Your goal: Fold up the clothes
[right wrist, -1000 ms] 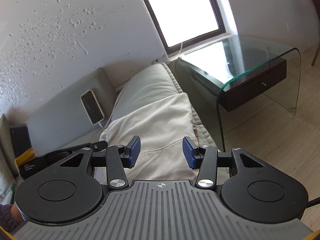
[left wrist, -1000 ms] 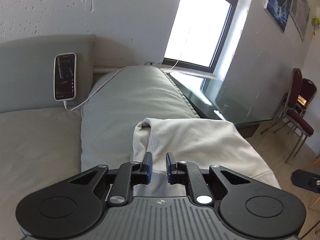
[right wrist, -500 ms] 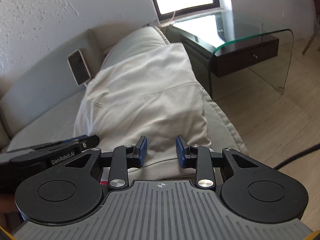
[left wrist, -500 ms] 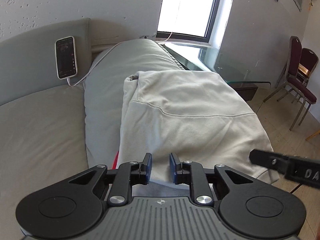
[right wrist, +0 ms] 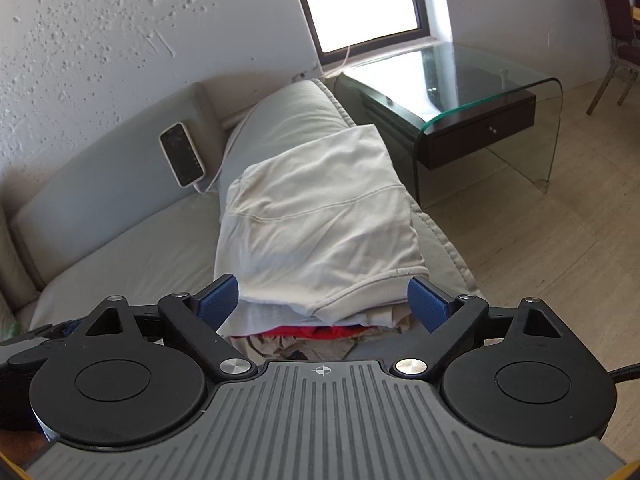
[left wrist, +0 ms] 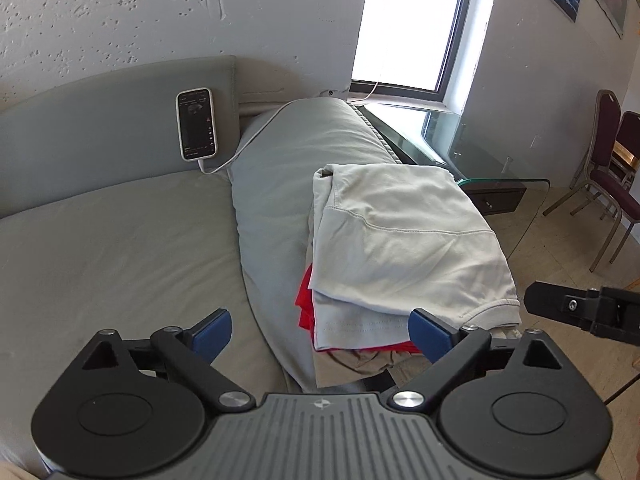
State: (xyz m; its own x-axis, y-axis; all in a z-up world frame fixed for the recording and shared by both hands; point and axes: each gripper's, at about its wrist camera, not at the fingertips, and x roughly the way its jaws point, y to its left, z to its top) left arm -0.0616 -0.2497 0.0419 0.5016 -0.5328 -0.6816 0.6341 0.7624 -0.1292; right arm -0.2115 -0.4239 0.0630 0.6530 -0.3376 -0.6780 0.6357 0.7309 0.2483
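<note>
One cream top (left wrist: 404,240) lies folded on the stack, draped over the sofa arm (left wrist: 288,184), and it is the uppermost piece. Under its near hem a red garment (left wrist: 306,304) pokes out at about seven o'clock from the top in the left wrist view, and a beige piece (right wrist: 280,346) shows crumpled below that, right at the near end of the pile.

Left gripper (left wrist: 320,334) now: jaws opening, blue pads spread wide, nothing pinched. The near edge of the pile sits between them in the picture, but the pads stand clear of the cloth. Right gripper (right wrist: 323,303), same story: jaws opening, pads wide apart either side of the cream hem, no cloth clamped. The right gripper's black tip also shows at three o'clock in the left view.

Outward from the pile: the grey seat cushion (left wrist: 120,248) spreads away at nine o'clock. A phone (left wrist: 197,123) leans upright against the backrest (left wrist: 100,128) at eleven o'clock from the top, its white cable (left wrist: 240,148) trailing over the sofa arm toward the window (left wrist: 412,28). At two o'clock stands a glass side table (right wrist: 492,92) with a dark drawer beneath. Farther off, at three o'clock in the left view, maroon chairs (left wrist: 612,168) stand on the pale floor (right wrist: 540,240).
</note>
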